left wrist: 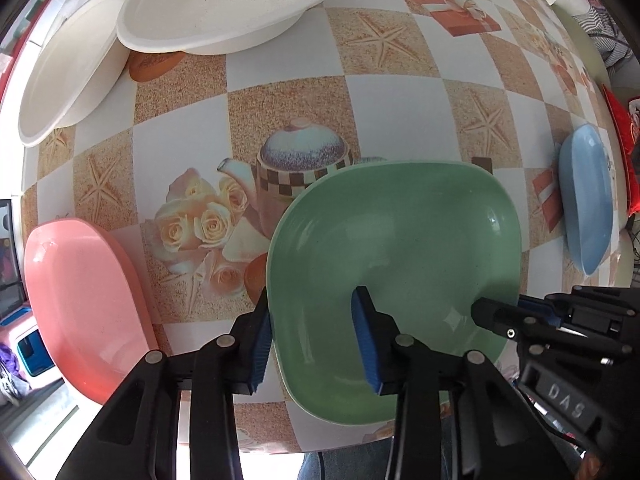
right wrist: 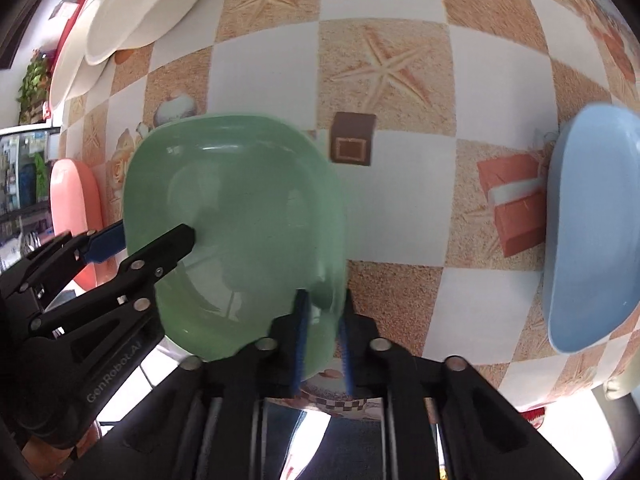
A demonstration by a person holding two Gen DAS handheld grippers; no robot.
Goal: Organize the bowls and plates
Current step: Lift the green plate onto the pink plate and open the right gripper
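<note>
On the near edge of the checked-cloth bench [left wrist: 280, 80] sat the glossy green squarish plastic bowl [left wrist: 400, 248]. Left gripper [left wrist: 316, 340] jaws straddled its left rim, contact unclear; right gripper [right wrist: 322, 336] jaws clamped its right rim. Light, stiff, slippery: rim holds looked best.

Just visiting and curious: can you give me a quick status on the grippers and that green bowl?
Left gripper astride green bowl's rim. Right gripper shut on opposite rim. Pink bowl and blue bowl alongside, nothing blocking.
</note>
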